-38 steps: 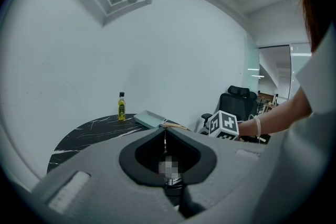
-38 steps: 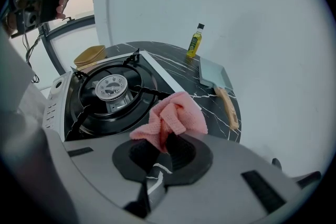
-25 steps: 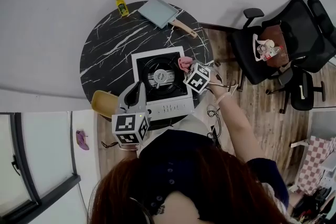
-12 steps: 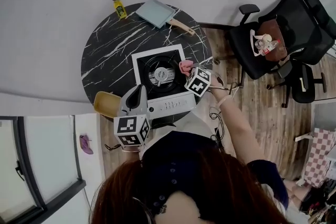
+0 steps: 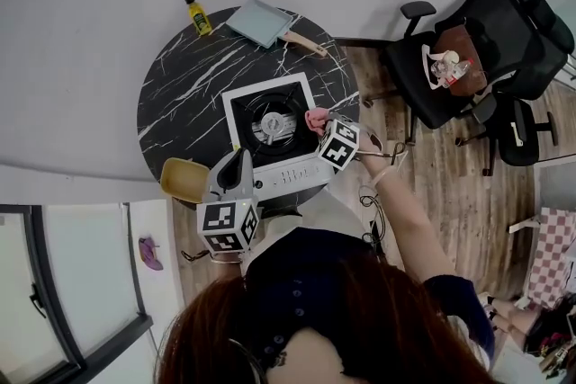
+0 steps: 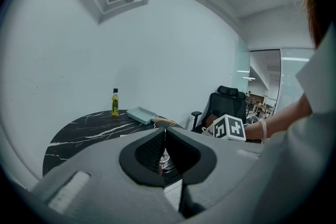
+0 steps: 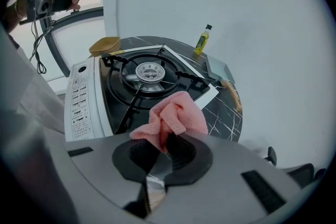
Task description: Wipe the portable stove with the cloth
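Cloth [image 7: 176,115], pink and bunched, is pinched in the right gripper [image 7: 165,139], with most of the fabric bulging forward past the tips. Nearest the person, the left gripper [image 6: 164,136] has its jaws pressed together on nothing and hangs at the front-left corner of the portable stove [image 5: 286,178], just off the control panel. The right gripper is at the stove's right edge, so the whole top lies ahead of it and to its left. The right gripper view looks across the black top toward the burner [image 7: 149,72], with the control strip running along the view's left. No view settles whether the cloth touches the surface or hangs just above it. Judgement: the right gripper is the working one. The wipe runs leftward across the top, skirting the raised pan supports. Beyond the stove, on the far side of the bench [image 5: 189,76], lie a blue pan [image 5: 261,21] and a yellow bottle [image 5: 199,14], well apart from the work.
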The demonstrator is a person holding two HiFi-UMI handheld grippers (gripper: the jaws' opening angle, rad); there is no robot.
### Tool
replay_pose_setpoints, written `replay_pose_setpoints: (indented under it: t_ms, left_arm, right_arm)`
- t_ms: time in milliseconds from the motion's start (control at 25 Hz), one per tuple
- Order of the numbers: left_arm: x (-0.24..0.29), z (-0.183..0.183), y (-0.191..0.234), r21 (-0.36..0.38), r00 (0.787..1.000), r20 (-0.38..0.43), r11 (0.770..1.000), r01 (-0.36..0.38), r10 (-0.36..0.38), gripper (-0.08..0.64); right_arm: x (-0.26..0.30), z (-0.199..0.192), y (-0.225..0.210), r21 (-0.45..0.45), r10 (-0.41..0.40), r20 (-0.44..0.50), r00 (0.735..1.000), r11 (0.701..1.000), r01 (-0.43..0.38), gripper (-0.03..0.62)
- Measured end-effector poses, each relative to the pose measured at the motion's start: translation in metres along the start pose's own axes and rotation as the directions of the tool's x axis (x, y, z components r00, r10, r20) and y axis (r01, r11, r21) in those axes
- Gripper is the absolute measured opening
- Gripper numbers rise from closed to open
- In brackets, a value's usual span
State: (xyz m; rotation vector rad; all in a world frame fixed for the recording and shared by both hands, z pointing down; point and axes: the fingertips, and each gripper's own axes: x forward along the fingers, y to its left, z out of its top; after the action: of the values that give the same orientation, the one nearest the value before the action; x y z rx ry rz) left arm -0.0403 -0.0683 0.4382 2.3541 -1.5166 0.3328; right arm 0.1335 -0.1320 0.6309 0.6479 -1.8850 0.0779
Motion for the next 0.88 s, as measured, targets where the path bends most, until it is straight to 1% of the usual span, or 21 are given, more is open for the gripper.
replay_pose_setpoints:
  t_ms: [600,720,880]
  left_arm:
    - [-0.011,-0.010,-0.010,0.004,0.999,-0.005,0.999,0.033,-0.033,0.014]
    - [-0.011,-0.011,-0.011,0.010,0.999,-0.003,0.999,0.041,-0.041,0.014]
    - [-0.014,-0.012,-0.011,0.015,0.999,-0.005,0.999,0.046,-0.046,0.014]
  right_arm:
    - [-0.009,-0.011,0.018,-0.011,-0.020,-0.019,1.000,1.000,0.019,0.031]
    - [-0.011,-0.012,0.025,0.002,-0.014,-0.020,1.000,1.000,0.014,0.031]
    - [-0.011,-0.019,0.029,0.019,-0.030,-0.025,0.999,0.999,0.031,0.031]
